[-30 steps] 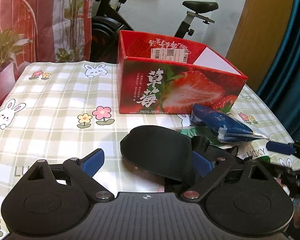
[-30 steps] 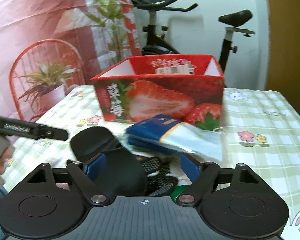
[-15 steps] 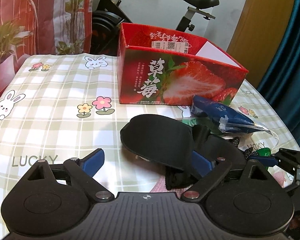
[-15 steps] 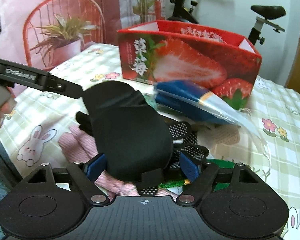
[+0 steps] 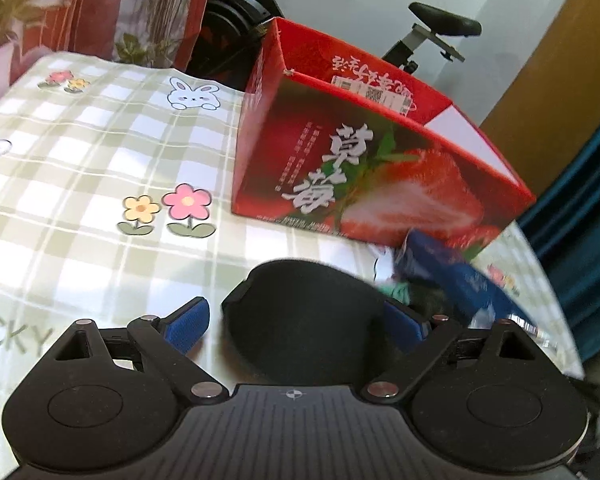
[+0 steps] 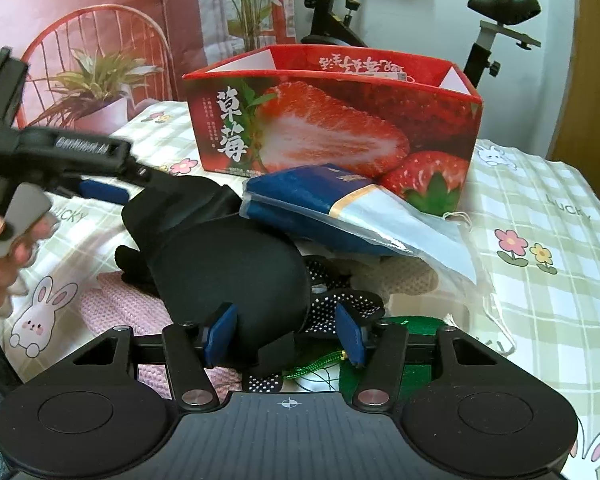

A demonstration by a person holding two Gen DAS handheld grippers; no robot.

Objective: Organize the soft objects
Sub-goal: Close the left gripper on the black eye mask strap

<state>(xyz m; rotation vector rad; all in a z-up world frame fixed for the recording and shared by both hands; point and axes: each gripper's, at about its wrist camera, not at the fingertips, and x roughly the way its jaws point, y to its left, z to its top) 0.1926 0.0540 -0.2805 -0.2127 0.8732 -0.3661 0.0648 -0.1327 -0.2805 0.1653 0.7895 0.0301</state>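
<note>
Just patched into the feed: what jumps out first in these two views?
The big red strawberry box stands open at the back of the checked tablecloth. In front of it, a black padded eye mask tops a heap of soft things, beside a blue packet. The right gripper has been closing around the mask's near end.

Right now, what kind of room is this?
Probably a room in someone's home. An exercise bike stands behind a table with a bunny-and-flower tablecloth, a potted plant sits beside it, and a strawberry box waits on the table.
</note>
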